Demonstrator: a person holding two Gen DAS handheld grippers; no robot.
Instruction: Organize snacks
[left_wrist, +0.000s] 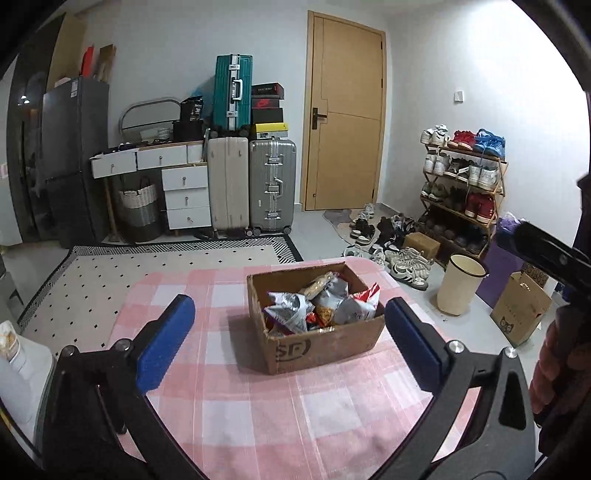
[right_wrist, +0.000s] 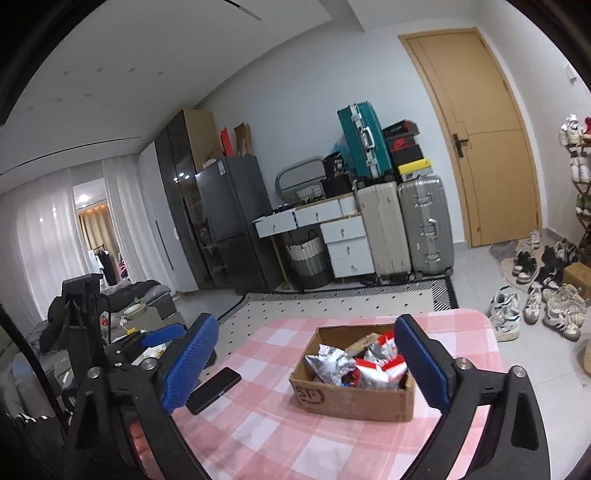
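An open cardboard box (left_wrist: 325, 347) stands on the pink checked tablecloth (left_wrist: 229, 413), filled with several silver and red snack bags (left_wrist: 317, 302). My left gripper (left_wrist: 289, 304) hangs open over the near part of the table, short of the box, with nothing between its blue pads (left_wrist: 166, 343). In the right wrist view the same box (right_wrist: 351, 400) and its snack bags (right_wrist: 354, 363) lie ahead. My right gripper (right_wrist: 306, 321) is also open and holds nothing. The left gripper's blue finger (right_wrist: 162, 334) shows at that view's left.
A black phone (right_wrist: 214, 389) lies at the table's left edge. On the floor to the right stand a cream bin (left_wrist: 461, 284), a cardboard box (left_wrist: 521, 310), loose shoes (left_wrist: 402, 262) and a shoe rack (left_wrist: 461, 192). Suitcases (left_wrist: 251, 184), white drawers (left_wrist: 184, 199) and a door (left_wrist: 343, 118) line the far wall.
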